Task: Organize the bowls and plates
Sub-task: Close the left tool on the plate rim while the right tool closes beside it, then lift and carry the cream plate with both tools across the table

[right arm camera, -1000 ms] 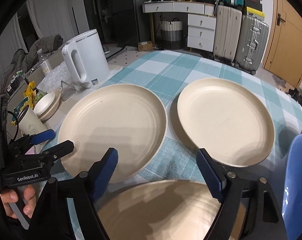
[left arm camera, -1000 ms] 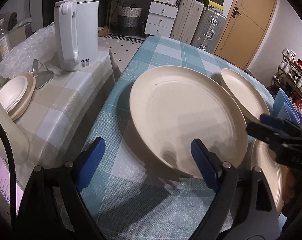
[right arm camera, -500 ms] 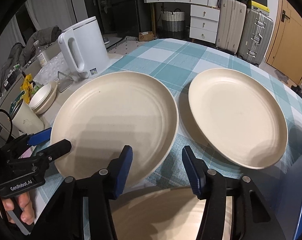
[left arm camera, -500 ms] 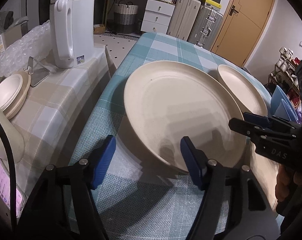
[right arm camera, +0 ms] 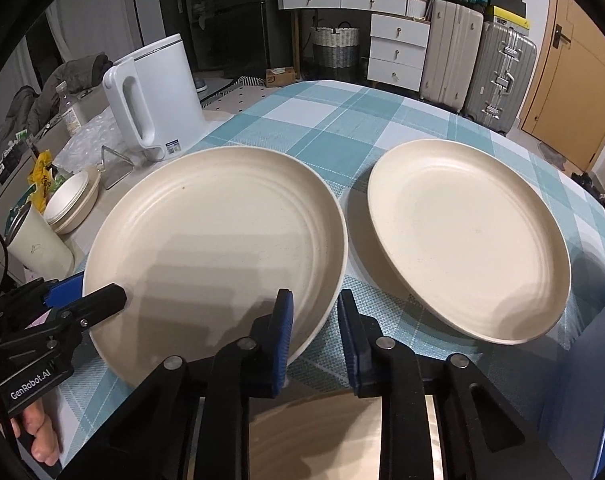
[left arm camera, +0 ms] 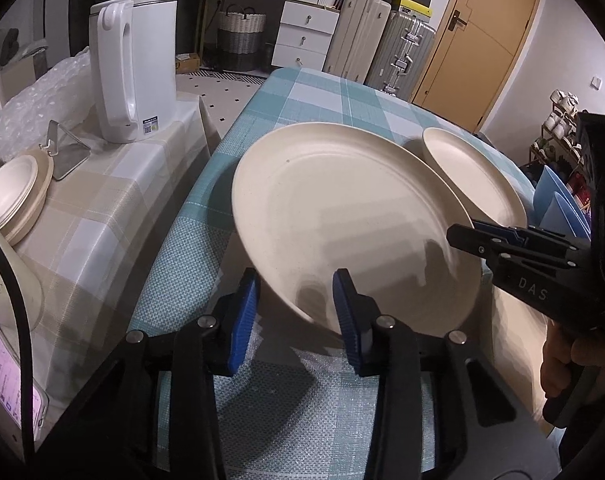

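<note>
A large cream plate [left arm camera: 342, 216] [right arm camera: 214, 248] lies on the teal checked tablecloth [left arm camera: 322, 92]. My left gripper [left arm camera: 296, 316] has the plate's near-left rim between its blue pads; its jaws are closing and both pads touch the rim. At the opposite rim my right gripper [right arm camera: 314, 332] is also closing, one pad on the plate's inside and the other outside the rim. A second cream plate [right arm camera: 462, 232] lies apart to the right. A third plate [right arm camera: 342, 432] shows under the right gripper.
On the beige side table a white kettle [left arm camera: 134, 68] stands with stacked small cream dishes [left arm camera: 10, 188], a metal stand [left arm camera: 66, 152] and a cup [right arm camera: 38, 244]. Blue dishes [left arm camera: 558, 208] stand at the table's right edge. Suitcases and drawers line the far wall.
Both pairs of jaws have narrowed from wide open to close around the large plate's rim. The right gripper came slightly nearer to the plate; the left stayed in place.
</note>
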The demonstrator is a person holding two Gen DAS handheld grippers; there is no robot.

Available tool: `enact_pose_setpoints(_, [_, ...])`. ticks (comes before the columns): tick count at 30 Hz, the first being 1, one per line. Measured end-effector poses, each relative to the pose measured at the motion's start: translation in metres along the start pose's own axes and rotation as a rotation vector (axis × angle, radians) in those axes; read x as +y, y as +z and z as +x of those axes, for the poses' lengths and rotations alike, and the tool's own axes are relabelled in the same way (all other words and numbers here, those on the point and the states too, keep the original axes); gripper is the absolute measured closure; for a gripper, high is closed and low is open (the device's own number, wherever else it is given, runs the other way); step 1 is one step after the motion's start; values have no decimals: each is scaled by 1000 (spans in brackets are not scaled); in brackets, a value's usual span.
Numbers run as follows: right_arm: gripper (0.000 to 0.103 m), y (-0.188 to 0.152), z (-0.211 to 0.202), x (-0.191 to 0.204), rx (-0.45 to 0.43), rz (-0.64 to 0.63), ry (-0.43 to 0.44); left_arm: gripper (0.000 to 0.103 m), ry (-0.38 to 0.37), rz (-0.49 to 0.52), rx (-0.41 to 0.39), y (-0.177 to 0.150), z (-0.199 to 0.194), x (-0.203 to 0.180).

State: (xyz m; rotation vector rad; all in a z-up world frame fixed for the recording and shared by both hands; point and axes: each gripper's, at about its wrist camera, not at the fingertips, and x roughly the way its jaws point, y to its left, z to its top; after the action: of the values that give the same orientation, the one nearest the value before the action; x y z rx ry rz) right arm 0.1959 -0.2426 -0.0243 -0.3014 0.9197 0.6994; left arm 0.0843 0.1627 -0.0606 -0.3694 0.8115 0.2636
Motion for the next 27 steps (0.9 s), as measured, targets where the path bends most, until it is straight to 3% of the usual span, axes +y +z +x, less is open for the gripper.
enact_pose_setpoints(12, [80, -2, -5, 1, -17, -4, -9, 70, 12, 15, -25, 3, -12, -2])
enact_pose_setpoints(27, [80, -10, -45, -4, -80, 29, -23, 70, -15, 69, -56, 7, -43, -24])
